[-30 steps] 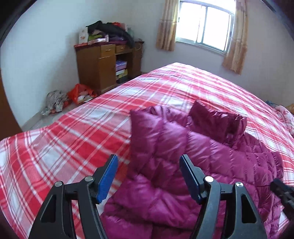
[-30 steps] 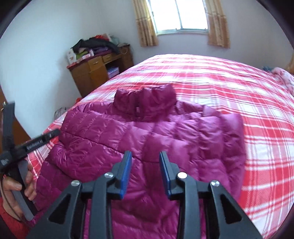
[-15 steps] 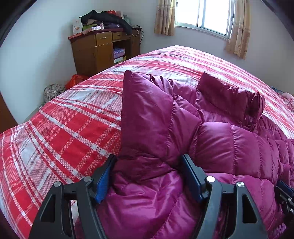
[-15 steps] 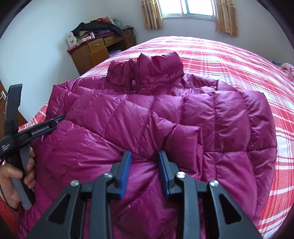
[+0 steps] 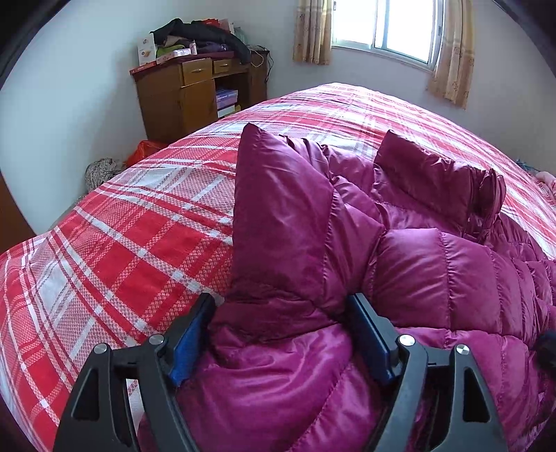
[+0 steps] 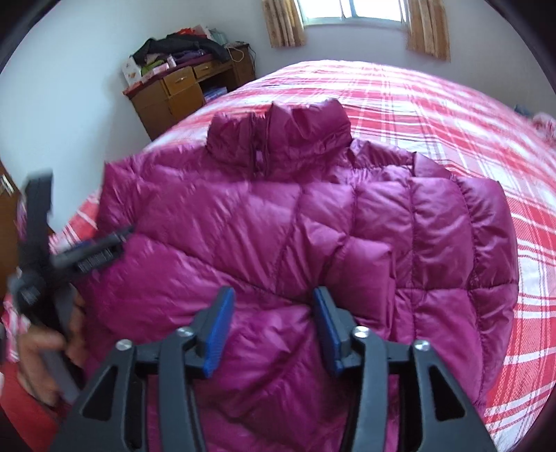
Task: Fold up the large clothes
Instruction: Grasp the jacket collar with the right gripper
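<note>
A magenta quilted puffer jacket lies front-up on the bed, which has a red and white plaid cover. Its stand-up collar points toward the window, the zip line runs down from it, and the shiny fabric puffs up in diagonal stitched panels.

The left wrist view shows the left gripper at the jacket's left edge, its blue-padded fingers spread wide with a thick bunch of jacket filling the gap between them. A sleeve or side panel stands up in a peak just ahead. The right wrist view shows the whole jacket from its hem end, plus the person's hand holding the left gripper, blurred, at the jacket's left side. The right gripper sits low over the jacket's middle near the hem, fingers apart, fabric bulging between them but not pinched.

Half a second ago the right gripper's fingers stood closer together; they have since opened wider. The left gripper sits much as it did then, with the same bunch between its fingers. A wooden cabinet stands in the corner.
</note>
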A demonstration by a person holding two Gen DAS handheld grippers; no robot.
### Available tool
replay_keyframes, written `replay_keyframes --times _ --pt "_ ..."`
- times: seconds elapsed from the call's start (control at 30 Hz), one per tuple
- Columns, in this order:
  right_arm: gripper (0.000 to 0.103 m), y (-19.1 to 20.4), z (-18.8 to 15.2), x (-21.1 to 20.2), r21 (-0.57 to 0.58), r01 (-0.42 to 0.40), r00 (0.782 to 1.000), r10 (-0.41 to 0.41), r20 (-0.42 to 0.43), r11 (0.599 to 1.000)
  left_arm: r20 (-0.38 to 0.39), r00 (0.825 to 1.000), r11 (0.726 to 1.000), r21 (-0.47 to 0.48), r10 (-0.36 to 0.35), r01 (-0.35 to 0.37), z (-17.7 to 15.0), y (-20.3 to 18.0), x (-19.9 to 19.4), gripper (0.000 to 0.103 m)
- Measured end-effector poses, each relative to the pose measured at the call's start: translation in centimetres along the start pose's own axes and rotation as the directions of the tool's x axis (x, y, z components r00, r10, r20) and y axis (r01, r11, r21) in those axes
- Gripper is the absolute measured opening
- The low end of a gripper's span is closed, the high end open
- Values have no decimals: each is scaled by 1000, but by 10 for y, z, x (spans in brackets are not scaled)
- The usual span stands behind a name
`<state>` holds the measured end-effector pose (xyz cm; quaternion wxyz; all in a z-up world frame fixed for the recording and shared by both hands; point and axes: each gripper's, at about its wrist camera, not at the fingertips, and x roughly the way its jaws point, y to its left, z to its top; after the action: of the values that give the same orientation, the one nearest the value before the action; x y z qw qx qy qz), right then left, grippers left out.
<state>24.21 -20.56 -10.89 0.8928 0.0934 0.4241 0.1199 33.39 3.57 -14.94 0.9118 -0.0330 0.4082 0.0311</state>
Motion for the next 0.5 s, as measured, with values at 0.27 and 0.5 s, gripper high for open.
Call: replay_keyframes --times 0.27,0.5 --pt "76 -35 121 19 280 -53 998 58 -8 958 166 984 998 8 -60 60 6 -4 -46 79" --pt "76 -58 173 98 497 4 988 73 -135 868 158 982 992 -51 -103 112 2 7 -37 79"
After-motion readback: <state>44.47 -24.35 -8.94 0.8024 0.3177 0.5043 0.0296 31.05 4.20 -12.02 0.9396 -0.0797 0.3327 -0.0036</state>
